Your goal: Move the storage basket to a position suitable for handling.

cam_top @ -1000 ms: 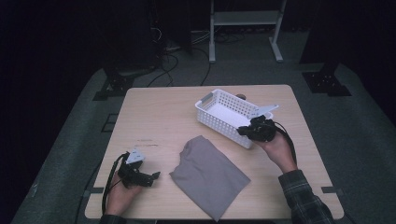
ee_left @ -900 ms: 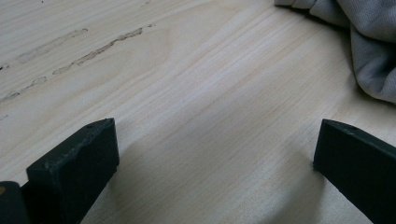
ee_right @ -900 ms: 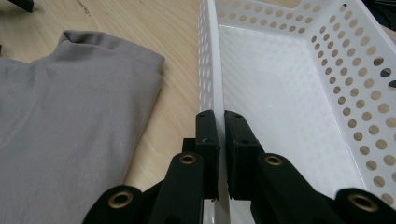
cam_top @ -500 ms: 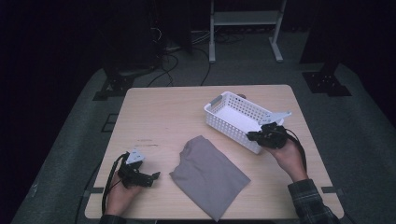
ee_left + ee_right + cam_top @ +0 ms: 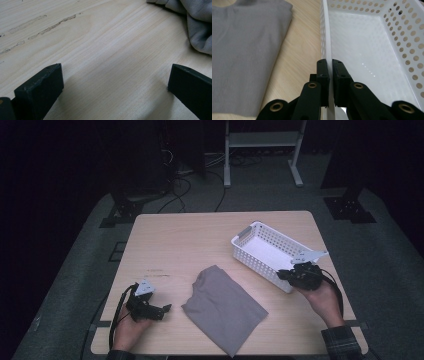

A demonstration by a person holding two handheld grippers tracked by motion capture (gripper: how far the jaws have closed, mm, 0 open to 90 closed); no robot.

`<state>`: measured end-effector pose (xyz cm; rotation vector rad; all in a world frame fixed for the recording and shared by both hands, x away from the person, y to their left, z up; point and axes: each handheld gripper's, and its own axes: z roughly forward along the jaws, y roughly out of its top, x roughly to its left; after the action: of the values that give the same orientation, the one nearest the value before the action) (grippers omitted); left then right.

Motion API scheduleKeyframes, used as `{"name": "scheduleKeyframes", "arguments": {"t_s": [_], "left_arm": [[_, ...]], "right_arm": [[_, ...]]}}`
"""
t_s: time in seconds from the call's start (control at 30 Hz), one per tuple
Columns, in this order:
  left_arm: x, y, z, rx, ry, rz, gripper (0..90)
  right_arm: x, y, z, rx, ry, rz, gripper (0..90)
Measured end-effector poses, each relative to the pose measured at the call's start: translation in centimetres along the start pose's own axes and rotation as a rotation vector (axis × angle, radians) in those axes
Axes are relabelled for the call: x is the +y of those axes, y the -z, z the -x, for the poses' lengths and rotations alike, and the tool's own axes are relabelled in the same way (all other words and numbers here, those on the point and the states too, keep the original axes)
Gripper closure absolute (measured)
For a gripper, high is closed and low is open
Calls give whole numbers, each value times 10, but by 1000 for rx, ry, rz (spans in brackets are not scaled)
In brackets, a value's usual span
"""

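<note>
While the right tongs (image 5: 329, 62) pinch the near wall of the white basket (image 5: 267, 252), which stands on the right part of the table (image 5: 200, 240), the left tongs (image 5: 112, 82) rest wide apart and empty on the wood at the near left corner. A folded grey cloth (image 5: 222, 307) lies between the two hands, just beside the basket and apart from it.

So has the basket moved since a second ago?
Yes. The basket, clamped at its rim by the right tool, has slid toward the table's right edge, away from the cloth.
</note>
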<state>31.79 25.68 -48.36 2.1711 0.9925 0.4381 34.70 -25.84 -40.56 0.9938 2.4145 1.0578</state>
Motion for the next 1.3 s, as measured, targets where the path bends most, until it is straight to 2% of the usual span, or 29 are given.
{"name": "scheduleKeyframes", "arguments": {"t_s": [0.4, 0.77, 0.97, 1.3], "left_arm": [[0, 0, 0, 0, 0, 0, 0], [0, 0, 0, 0, 0, 0, 0], [0, 0, 0, 0, 0, 0, 0], [0, 0, 0, 0, 0, 0, 0]], "right_arm": [[-22, 17, -1, -32, -38, -13, 842], [-35, 28, -4, -69, -46, -35, 842], [-41, 29, -2, -88, -55, -48, 840], [-44, 29, -1, -83, -60, -56, 833]]}}
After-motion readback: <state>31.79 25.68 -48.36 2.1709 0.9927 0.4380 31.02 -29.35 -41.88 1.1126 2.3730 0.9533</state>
